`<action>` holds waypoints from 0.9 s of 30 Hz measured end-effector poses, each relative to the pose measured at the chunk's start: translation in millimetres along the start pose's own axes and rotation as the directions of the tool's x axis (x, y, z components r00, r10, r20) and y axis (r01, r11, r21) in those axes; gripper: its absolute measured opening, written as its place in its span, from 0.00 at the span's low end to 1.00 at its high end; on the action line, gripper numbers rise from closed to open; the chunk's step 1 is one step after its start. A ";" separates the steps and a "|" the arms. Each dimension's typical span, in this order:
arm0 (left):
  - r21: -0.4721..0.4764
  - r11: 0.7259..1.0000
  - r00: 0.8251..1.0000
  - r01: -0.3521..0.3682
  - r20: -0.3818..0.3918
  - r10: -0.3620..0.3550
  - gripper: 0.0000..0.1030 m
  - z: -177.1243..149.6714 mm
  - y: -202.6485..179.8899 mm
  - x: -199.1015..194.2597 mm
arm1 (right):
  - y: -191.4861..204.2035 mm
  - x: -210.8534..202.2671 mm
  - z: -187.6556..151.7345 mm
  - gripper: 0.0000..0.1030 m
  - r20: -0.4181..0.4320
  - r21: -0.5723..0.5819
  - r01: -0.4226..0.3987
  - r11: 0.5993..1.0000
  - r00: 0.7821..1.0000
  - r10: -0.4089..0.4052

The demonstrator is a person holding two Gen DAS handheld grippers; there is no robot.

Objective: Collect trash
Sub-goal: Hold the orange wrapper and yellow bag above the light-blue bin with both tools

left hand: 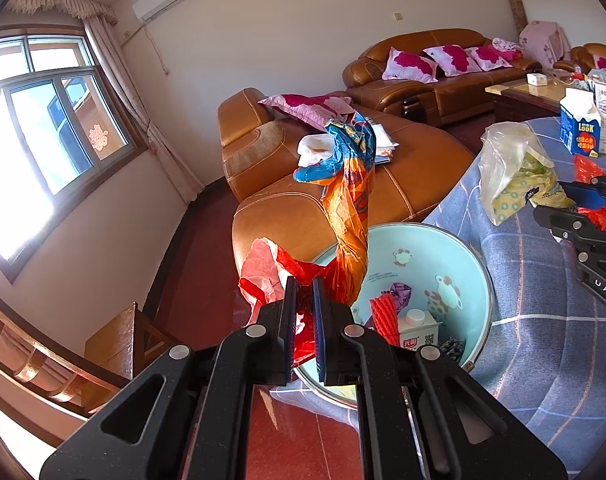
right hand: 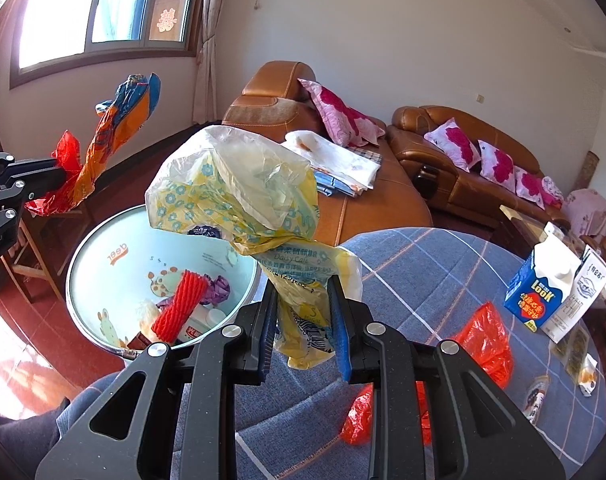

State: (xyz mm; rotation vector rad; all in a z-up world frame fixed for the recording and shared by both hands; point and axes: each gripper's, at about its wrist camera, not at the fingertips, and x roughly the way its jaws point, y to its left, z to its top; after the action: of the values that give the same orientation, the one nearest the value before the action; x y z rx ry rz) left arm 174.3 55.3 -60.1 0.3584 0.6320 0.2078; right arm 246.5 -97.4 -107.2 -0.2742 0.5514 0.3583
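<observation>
- the left gripper (left hand: 305, 292) is clamped on a bunch of wrappers – a red plastic bag (left hand: 263, 276) at the pads and a twisted orange-and-blue foil wrapper (left hand: 349, 200) rising above them.
- that bunch hangs in the air over the near rim of the pale blue bin (left hand: 475, 264), which stands on the red floor between the table and the brown leather sofa (left hand: 403, 184).
- inside the bin lie a red foam net sleeve (right hand: 181, 306), a purple wrapper (right hand: 219, 286) and a small white carton (left hand: 417, 330).
- the right gripper (right hand: 301, 304) is closed on a yellow flowered tissue pack wrapper (right hand: 299, 276) bundled with a clear plastic bag (right hand: 247, 160), lifted above the edge of the table and just beside the bin.
- the table wears a blue checked cloth (right hand: 423, 280); still on it are two more red plastic bags (right hand: 487, 340) – one near the gripper's base – and a blue-and-white milk carton (right hand: 539, 292) with a white carton just beside it.
</observation>
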 end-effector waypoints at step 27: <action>0.001 0.999 0.999 -0.035 -0.024 0.035 0.07 0.8 1.6 11.2 | 20.2 18.7 10.1 0.25 -0.001 -0.053 -0.057 0.997 0.998 0.057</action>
State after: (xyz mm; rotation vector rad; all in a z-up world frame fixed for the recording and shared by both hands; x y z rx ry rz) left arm 183.4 59.8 -64.9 0.3683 0.6496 0.2459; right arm 257.9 -70.9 -112.4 -0.3099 0.5505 0.4287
